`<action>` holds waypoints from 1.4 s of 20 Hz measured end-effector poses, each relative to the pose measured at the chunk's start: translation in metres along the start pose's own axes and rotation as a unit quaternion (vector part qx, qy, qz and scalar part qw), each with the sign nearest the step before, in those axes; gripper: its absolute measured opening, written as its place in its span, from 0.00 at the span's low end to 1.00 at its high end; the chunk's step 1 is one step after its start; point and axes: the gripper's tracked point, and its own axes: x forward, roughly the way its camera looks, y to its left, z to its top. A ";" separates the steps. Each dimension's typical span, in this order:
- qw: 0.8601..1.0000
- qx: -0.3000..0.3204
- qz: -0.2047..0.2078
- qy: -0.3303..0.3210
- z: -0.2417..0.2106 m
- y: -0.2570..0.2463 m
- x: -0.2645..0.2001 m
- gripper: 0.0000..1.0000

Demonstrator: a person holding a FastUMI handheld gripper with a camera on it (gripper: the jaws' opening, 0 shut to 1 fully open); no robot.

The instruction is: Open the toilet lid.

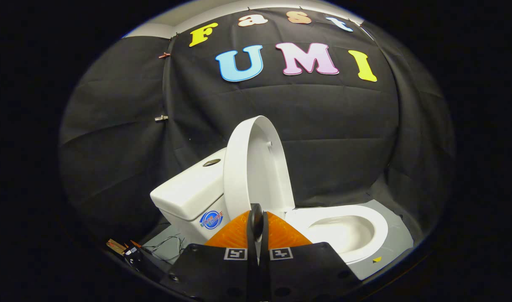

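A white toilet stands ahead of my gripper [256,216]. Its lid [256,167] is raised upright, leaning back toward the white tank [191,188], which has a round flush button [211,162] on top. The seat and open bowl [344,230] stretch out to the right of the fingers. My fingers are pressed together with nothing between them, their tips just in front of the lower edge of the lid, apart from it as far as I can tell.
Black cloth walls close in behind and on both sides of the toilet. The toilet rests on a grey floor plate [392,241]. Loose wires [167,243] and small clips [121,247] lie on the floor left of the tank.
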 end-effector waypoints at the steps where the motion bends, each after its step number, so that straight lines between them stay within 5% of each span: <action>1: 1.000 -0.001 0.001 0.001 0.000 0.002 0.000 0.05; 21: 0.999 -0.019 0.025 0.012 -0.008 0.034 0.010 0.05; 25: 0.999 0.007 0.044 0.014 -0.008 0.035 0.008 0.14; 28: 0.998 0.041 0.044 0.034 -0.019 0.027 0.008 0.40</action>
